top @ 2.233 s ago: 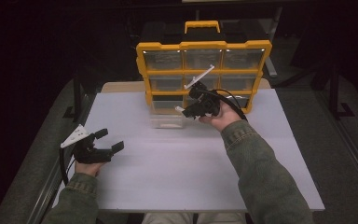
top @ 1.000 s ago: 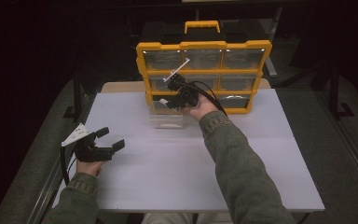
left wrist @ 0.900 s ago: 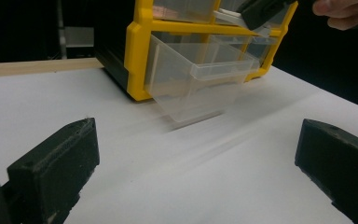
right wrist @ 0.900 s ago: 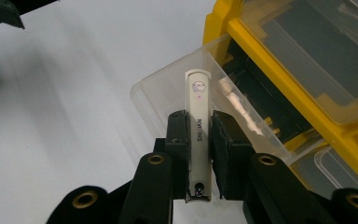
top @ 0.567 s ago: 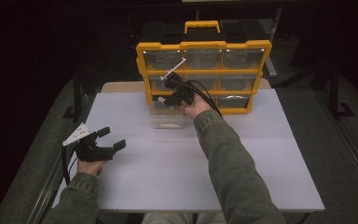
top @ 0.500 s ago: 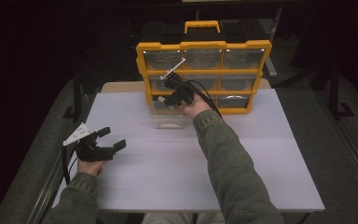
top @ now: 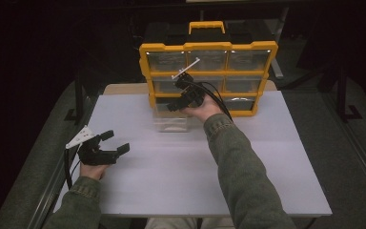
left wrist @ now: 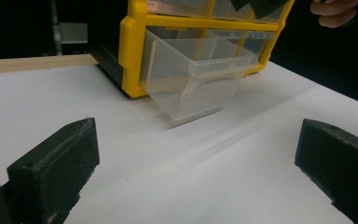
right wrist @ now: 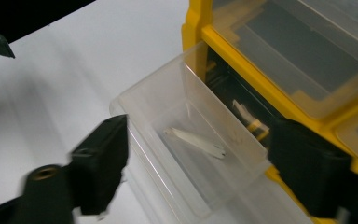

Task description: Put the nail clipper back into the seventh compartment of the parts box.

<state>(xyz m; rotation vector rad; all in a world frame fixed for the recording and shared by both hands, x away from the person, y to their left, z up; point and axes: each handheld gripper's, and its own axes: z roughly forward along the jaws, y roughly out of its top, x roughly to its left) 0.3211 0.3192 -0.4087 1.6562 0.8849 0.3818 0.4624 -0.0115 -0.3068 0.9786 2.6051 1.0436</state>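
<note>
A yellow organizer with clear drawers stands at the back of the white table. Its bottom-left drawer is pulled out. In the right gripper view this drawer holds a thin white piece. My right gripper hovers just above the drawer, open, with nothing between its jaws. My left gripper rests low over the table's left side, open and empty. The left gripper view looks toward the pulled-out drawer.
The organizer's other drawers are pushed in. A black and yellow handle tops it. A wooden strip runs behind the table's left rear edge. Dark metal frames stand beside the table on both sides.
My right gripper has moved left along the organizer's front and now sits above the pulled-out drawer. The left gripper has stayed where it was.
</note>
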